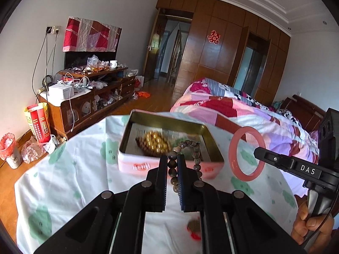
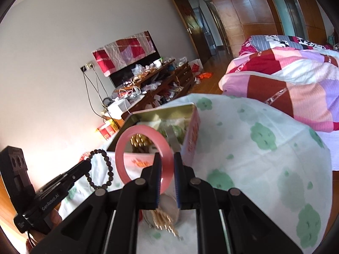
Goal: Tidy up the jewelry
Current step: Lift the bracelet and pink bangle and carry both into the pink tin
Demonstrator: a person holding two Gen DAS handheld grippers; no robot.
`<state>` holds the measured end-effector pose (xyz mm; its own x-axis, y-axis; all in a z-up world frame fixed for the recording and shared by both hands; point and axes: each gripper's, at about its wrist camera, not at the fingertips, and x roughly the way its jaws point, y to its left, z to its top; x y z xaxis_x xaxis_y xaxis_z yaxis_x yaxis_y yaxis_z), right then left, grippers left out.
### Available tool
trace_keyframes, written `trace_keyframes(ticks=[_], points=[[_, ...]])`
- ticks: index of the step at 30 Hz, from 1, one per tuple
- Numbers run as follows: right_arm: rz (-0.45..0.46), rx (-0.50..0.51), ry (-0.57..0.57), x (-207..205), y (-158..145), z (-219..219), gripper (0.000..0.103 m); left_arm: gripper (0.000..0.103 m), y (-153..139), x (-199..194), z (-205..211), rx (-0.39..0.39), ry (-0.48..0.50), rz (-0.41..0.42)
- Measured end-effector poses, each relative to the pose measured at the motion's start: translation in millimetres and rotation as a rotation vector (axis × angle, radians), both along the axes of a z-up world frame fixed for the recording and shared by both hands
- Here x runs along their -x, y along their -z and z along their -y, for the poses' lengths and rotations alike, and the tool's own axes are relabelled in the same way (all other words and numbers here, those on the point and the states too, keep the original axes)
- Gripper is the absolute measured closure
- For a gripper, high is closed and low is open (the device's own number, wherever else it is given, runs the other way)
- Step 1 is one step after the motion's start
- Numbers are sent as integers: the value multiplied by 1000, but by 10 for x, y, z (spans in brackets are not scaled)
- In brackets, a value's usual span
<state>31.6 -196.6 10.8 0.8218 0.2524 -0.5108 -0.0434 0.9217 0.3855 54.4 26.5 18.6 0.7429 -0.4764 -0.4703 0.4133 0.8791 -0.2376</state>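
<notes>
Jaws both loaded: left gripper pinches bead bracelet, right gripper clamps pink bangle, both held just short of the tin, gold beads already inside; loose pieces remain on tabletop.

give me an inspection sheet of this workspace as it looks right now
surface: table under a white cloth with green flower prints.
job's things: open tin holding gold beads; dark bead bracelet and pink bangle both held above the cloth near the tin.
clutter: small round dish with gold sticks on the cloth below the right gripper.
grippers: left gripper has its jaws shut on the bead bracelet; right gripper has its jaws shut on the pink bangle.
cables: black wires hanging from a wall socket; white cable on the cabinet.
surroundings: messy wooden cabinet, bed with patchwork quilt, wooden wardrobe, bin on the floor.
</notes>
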Motion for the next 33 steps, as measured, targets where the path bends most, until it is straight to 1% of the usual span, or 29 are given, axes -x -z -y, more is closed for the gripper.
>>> trace_keyframes(ticks=[3, 8, 13, 16, 20, 25, 27, 31, 33], points=[[12, -20, 13, -182, -43, 3, 89, 95, -33, -158, 15, 12, -4, 9], [4, -50, 18, -505, -31, -8, 89, 95, -6, -478, 82, 3, -13, 7], [-32, -83, 19, -880, 79, -35, 89, 95, 71, -734, 148, -15, -20, -5], [-55, -64, 17, -1038, 158, -91, 89, 95, 131, -854, 154, -21, -26, -26], [-84, -46, 16, -1118, 295, -129, 89, 95, 232, -961, 180, -29, -31, -66], [-115, -43, 14, -1157, 385, -137, 89, 95, 315, -1018, 225, -73, -41, -93], [-121, -45, 14, -1179, 402, -135, 89, 95, 341, -1027, 249, -99, -50, -98], [-112, 0, 13, -1187, 400, -203, 89, 95, 403, -1044, 310, -184, -87, -99], [-104, 13, 16, -1176, 396, -223, 88, 95, 432, -1069, 307, -193, -91, -121]])
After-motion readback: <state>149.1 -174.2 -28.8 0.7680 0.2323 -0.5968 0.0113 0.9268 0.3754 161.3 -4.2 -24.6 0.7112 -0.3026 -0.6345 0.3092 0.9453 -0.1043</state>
